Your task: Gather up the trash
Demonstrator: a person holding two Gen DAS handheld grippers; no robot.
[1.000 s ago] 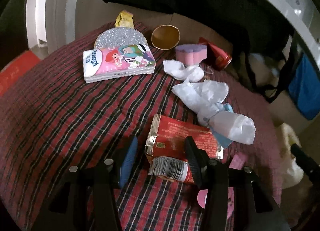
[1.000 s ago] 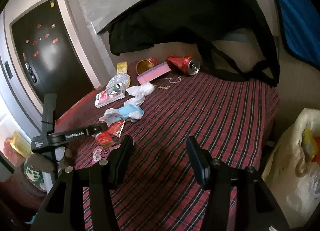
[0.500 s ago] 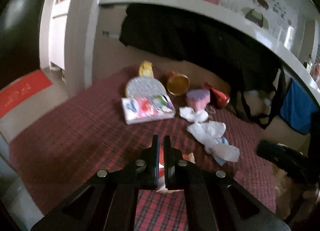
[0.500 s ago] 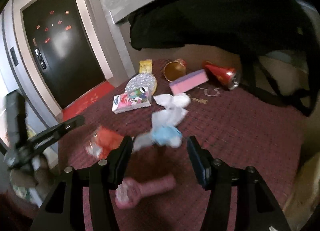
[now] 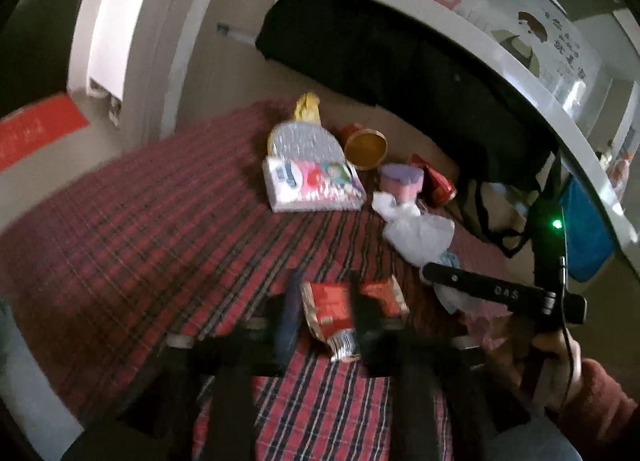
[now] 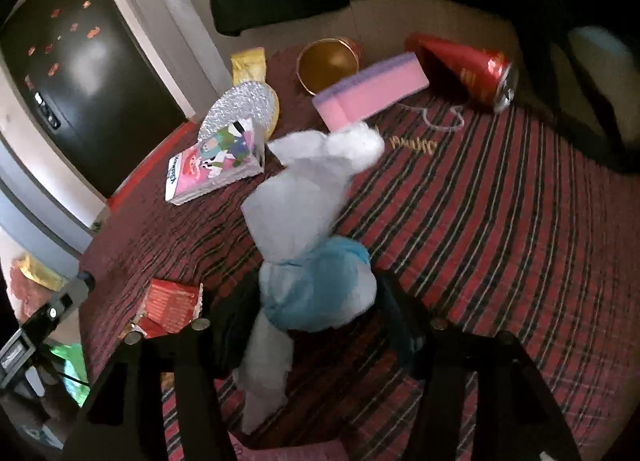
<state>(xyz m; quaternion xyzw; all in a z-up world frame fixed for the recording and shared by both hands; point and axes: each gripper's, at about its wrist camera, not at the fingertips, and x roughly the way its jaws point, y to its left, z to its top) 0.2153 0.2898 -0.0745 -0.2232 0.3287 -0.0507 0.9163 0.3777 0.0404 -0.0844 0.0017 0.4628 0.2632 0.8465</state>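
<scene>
We count one red wrapper (image 5: 332, 311) between our spread, just-reopened left gripper (image 5: 326, 315), while our closing right gripper (image 6: 316, 301) straddles one blue-and-white tissue wad (image 6: 316, 285), one crushed can (image 6: 468, 71) at two o'clock.

Both wrist views look down close, sharing the plaid cloth (image 5: 120, 245).

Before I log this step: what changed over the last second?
Left claw shut at the red wrapper, then reopened; the wrapper lies between its jaws. Right claw swung over to straddle the blue-white tissue wad, jaws closing. Tissue pack, sponge, can stayed put.
</scene>
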